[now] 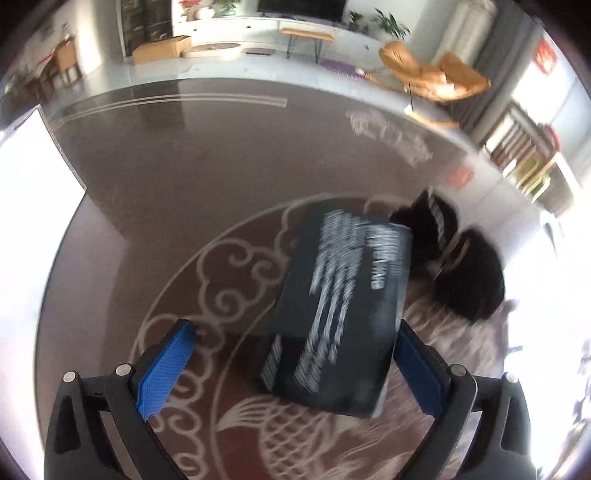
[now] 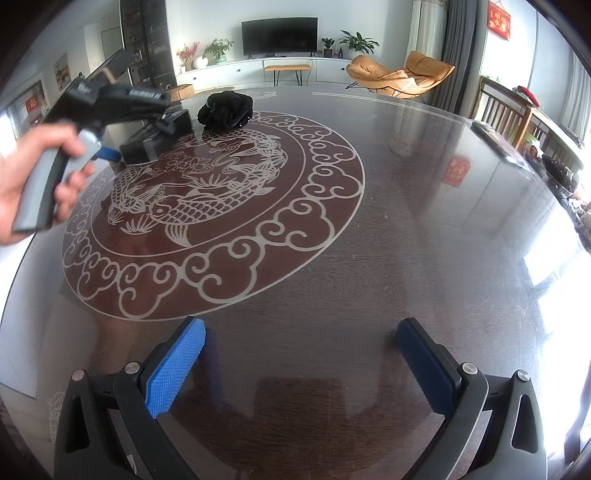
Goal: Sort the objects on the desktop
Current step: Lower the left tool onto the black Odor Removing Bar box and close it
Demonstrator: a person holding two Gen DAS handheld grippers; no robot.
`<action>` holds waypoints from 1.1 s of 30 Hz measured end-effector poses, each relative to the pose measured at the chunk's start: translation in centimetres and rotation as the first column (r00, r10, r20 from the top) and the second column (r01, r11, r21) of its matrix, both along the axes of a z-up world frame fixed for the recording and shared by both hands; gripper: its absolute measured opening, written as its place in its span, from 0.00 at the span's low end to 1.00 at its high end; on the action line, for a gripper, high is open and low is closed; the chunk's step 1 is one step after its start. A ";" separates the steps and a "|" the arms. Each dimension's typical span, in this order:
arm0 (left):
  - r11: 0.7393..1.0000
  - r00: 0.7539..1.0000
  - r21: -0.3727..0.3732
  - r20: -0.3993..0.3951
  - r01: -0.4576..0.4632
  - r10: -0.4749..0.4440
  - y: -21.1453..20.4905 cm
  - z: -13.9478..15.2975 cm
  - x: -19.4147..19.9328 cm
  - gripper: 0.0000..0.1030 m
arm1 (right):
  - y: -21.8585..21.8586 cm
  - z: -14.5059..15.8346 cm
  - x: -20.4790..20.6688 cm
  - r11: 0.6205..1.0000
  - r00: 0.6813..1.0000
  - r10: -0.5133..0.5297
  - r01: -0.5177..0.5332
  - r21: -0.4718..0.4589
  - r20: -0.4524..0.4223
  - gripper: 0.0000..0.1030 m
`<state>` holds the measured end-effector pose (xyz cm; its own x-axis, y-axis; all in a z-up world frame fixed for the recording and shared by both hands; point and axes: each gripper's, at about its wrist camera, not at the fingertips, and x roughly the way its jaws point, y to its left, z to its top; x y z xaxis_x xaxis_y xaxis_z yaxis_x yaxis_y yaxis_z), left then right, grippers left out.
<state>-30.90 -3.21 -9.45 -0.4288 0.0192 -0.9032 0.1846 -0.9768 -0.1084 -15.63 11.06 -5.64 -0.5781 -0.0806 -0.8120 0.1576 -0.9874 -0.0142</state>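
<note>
The left claw [image 1: 295,354] gapes around the dark box [image 1: 340,306] on the table [image 1: 166,177], beside black cloth [image 1: 465,266]; centre the box before squeezing, while the right claw [image 2: 299,362] hangs released

A home living room, seen across a large round table.

The dark glossy table [image 2: 406,229] carries an etched fish-and-cloud medallion [image 2: 207,206]. On the far wall a flat television [image 2: 279,36] stands on a long white cabinet [image 2: 258,70] with potted plants [image 2: 356,40]. To the far right sit an orange lounge chair [image 2: 402,75], grey curtains [image 2: 452,48] and wooden dining chairs [image 2: 502,110].
</note>
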 end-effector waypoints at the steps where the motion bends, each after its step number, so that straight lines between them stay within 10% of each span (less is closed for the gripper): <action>1: 1.000 1.000 -0.018 0.001 0.011 -0.011 0.2 -0.1 -0.1 1.00 | 0.0 0.0 0.0 1.000 1.000 0.000 0.000 0.000 0.000 1.00; 5: 0.992 0.998 -0.115 -0.004 0.054 -0.055 1.8 -0.4 -0.5 1.00 | 0.0 0.0 0.0 1.000 1.000 0.000 0.000 0.000 0.000 1.00; 26: 0.981 0.984 -0.136 -0.095 0.137 -0.151 0.9 -0.7 0.8 1.00 | 0.0 0.0 0.0 1.000 1.000 0.000 0.000 0.000 0.000 1.00; 28: 0.980 0.976 -0.143 -0.144 0.141 -0.162 1.0 -0.2 1.4 0.72 | 0.0 0.0 0.0 1.000 1.000 0.000 0.000 0.000 0.000 1.00; 33: 0.967 0.963 -0.181 -0.170 0.180 -0.211 1.4 -0.1 3.1 0.56 | 0.0 0.0 0.0 1.000 1.000 0.000 0.000 0.000 0.000 1.00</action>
<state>-27.75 -1.77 -9.58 -0.5920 -0.0214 -0.8057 -0.0196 -0.9990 0.0409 -15.65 11.06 -5.60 -0.5783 -0.0806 -0.8118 0.1572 -0.9875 -0.0140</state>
